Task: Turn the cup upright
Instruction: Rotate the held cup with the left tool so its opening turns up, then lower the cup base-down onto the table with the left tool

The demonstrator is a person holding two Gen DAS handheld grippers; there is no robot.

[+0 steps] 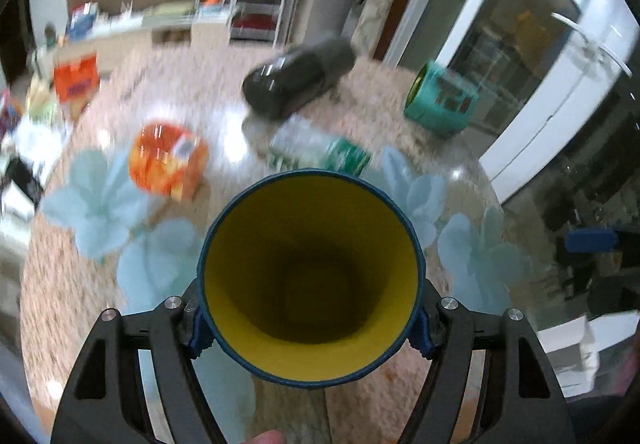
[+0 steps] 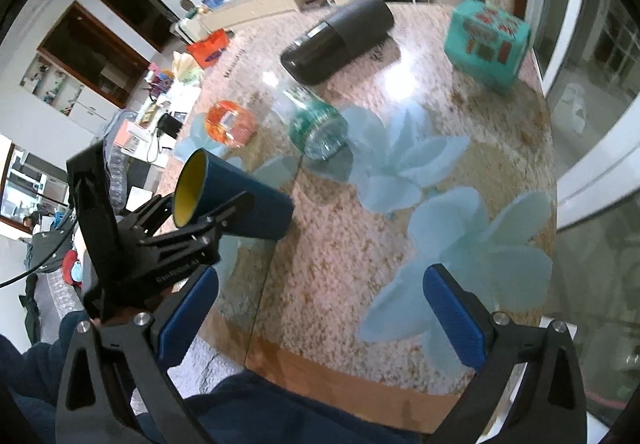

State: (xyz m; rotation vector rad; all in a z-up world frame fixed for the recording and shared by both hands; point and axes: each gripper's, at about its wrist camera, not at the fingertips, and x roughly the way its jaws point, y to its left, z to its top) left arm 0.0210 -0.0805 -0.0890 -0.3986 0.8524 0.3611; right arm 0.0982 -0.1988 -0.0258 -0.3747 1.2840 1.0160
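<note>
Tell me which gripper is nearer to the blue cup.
Left. The left gripper is shut on the blue cup, fingers clamping its sides, holding it tilted above the table. The right gripper hangs open, apart from it.

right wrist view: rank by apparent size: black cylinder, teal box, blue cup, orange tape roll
1. black cylinder and teal box: look alike in size, not ranked.
2. blue cup, clamped in the left gripper; nearer the camera, so its rank is unsure.
3. orange tape roll, clearly smallest.
</note>
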